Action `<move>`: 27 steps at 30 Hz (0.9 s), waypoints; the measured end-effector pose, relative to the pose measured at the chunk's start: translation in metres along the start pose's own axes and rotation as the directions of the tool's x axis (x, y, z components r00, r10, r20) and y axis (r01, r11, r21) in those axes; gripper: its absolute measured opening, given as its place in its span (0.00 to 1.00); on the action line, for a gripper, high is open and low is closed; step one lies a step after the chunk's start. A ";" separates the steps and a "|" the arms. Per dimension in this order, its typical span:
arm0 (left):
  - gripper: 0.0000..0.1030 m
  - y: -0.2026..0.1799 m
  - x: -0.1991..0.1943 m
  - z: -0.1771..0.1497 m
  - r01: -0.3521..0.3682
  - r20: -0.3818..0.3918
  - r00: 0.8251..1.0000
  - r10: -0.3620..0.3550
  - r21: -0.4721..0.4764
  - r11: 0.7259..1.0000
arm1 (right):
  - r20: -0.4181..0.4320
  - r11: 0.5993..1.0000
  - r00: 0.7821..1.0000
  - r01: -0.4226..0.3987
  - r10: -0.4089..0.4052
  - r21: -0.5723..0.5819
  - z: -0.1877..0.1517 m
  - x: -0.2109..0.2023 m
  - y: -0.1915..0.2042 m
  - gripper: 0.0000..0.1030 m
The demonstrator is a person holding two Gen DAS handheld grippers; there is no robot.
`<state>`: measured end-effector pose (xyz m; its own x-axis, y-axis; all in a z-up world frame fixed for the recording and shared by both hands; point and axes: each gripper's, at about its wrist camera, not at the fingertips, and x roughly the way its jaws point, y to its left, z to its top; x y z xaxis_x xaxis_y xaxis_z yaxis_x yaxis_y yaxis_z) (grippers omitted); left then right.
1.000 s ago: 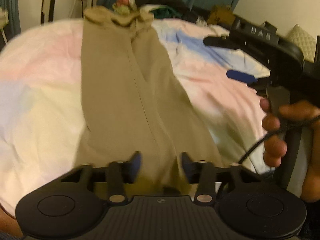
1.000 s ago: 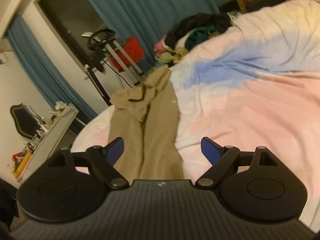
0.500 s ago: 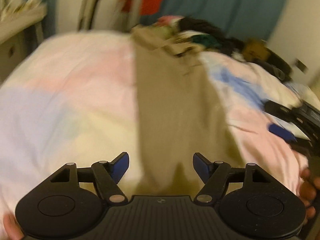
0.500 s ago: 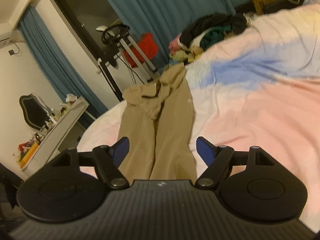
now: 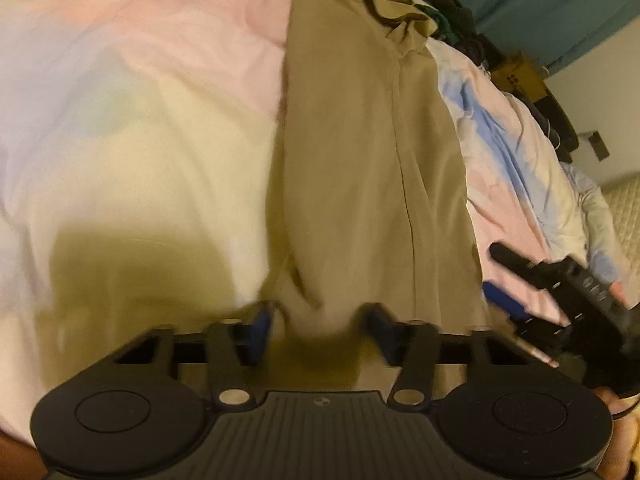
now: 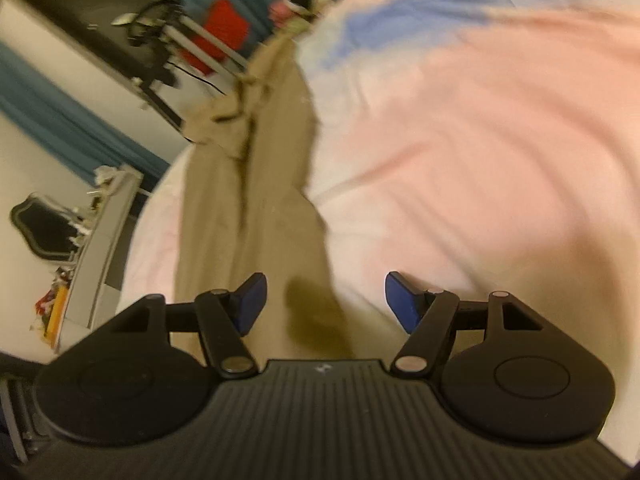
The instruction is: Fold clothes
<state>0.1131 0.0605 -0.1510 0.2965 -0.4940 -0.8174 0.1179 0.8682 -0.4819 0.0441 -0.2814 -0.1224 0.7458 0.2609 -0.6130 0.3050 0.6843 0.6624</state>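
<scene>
A pair of tan trousers (image 5: 360, 152) lies lengthwise on the pastel bedspread (image 5: 140, 120), waistband bunched at the far end. My left gripper (image 5: 318, 330) is open, low over the near leg ends, fingers either side of the cloth. My right gripper (image 6: 326, 300) is open and empty over the right edge of the trousers (image 6: 256, 200) near their hems. The right gripper also shows at the right of the left wrist view (image 5: 560, 300).
A pile of other clothes (image 5: 432, 4) lies at the far end of the bed. A white desk with clutter (image 6: 92, 248) and a black-framed stand (image 6: 168, 56) stand left of the bed. Blue curtains hang behind.
Both grippers have dropped closer to the trouser hems. The left jaws, opened half a second ago, stand a little narrower. The right gripper has tilted and come nearer the cloth.
</scene>
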 end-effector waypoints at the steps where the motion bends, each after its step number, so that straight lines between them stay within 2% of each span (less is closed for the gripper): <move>1: 0.16 0.004 -0.001 -0.001 0.013 -0.012 1.000 -0.013 -0.028 1.000 | -0.017 1.000 1.000 0.006 -0.006 0.015 -0.002 0.001 -0.003 0.66; 2: 0.11 0.008 -0.004 -0.003 0.026 -0.016 0.999 -0.027 -0.053 0.998 | -0.029 1.000 1.000 0.009 -0.009 0.014 -0.004 0.001 -0.003 0.66; 4: 0.08 0.012 -0.015 -0.009 0.041 -0.008 0.999 -0.042 -0.079 0.996 | -0.043 1.000 0.999 0.016 -0.017 -0.006 -0.009 -0.002 0.002 0.66; 7: 0.07 0.015 -0.035 -0.020 0.054 0.008 0.999 -0.054 -0.082 0.995 | -0.071 1.000 0.997 0.003 -0.004 -0.001 -0.018 -0.011 0.005 0.66; 9: 0.07 0.017 -0.044 -0.025 0.058 0.004 0.998 -0.058 -0.080 0.995 | -0.106 0.998 0.994 -0.023 0.029 0.051 -0.024 -0.019 -0.001 0.66; 12: 0.09 0.021 -0.049 -0.028 0.036 -0.002 0.999 -0.036 -0.093 0.995 | -0.163 0.996 0.986 -0.031 0.045 0.087 -0.034 -0.026 -0.003 0.66; 14: 0.15 0.021 -0.041 -0.024 -0.005 -0.011 1.000 0.004 -0.105 0.994 | -0.228 0.998 0.973 -0.021 0.034 0.061 -0.041 -0.024 0.001 0.66; 16: 0.32 0.020 -0.031 -0.021 -0.049 -0.042 0.998 0.045 -0.105 0.993 | -0.271 1.000 0.963 -0.005 0.007 0.006 -0.046 -0.023 0.009 0.66; 17: 0.36 0.020 -0.026 -0.020 -0.072 -0.057 0.996 0.066 -0.104 0.992 | -0.287 1.000 0.958 0.003 -0.012 -0.030 -0.047 -0.023 0.014 0.64; 18: 0.40 0.020 -0.022 -0.018 -0.086 -0.072 0.994 0.079 -0.104 0.991 | -0.299 0.998 0.954 0.015 -0.034 -0.065 -0.049 -0.023 0.019 0.60; 20: 0.42 0.020 -0.018 -0.016 -0.079 -0.100 0.993 0.068 -0.109 0.991 | -0.311 0.989 0.945 0.061 -0.100 -0.131 -0.052 -0.026 0.027 0.31; 21: 0.41 0.020 -0.016 -0.015 -0.073 -0.112 0.992 0.060 -0.110 0.991 | -0.316 0.988 0.943 0.061 -0.104 -0.144 -0.052 -0.030 0.030 0.22; 22: 0.31 0.017 -0.015 -0.014 -0.061 -0.120 0.992 0.048 -0.105 0.993 | -0.320 0.986 0.941 0.061 -0.109 -0.157 -0.051 -0.034 0.033 0.09; 23: 0.07 0.017 -0.016 -0.015 -0.046 -0.124 0.992 0.034 -0.096 0.994 | -0.324 0.984 0.939 0.060 -0.113 -0.170 -0.050 -0.038 0.035 0.07; 25: 0.05 0.013 -0.028 -0.019 -0.017 -0.101 0.995 0.011 -0.063 0.998 | -0.289 0.974 0.950 0.059 -0.122 -0.218 -0.049 -0.055 0.041 0.06; 27: 0.05 0.006 -0.043 -0.027 -0.056 -0.050 0.997 0.055 -0.013 0.998 | -0.253 0.962 0.959 0.060 -0.130 -0.267 -0.049 -0.073 0.048 0.05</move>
<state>0.0757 0.0863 -0.1270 0.2551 -0.4469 -0.8574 0.0891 0.8939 -0.4394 -0.0245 -0.2344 -0.0671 0.5253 0.3336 -0.7828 0.1804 0.8554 0.4855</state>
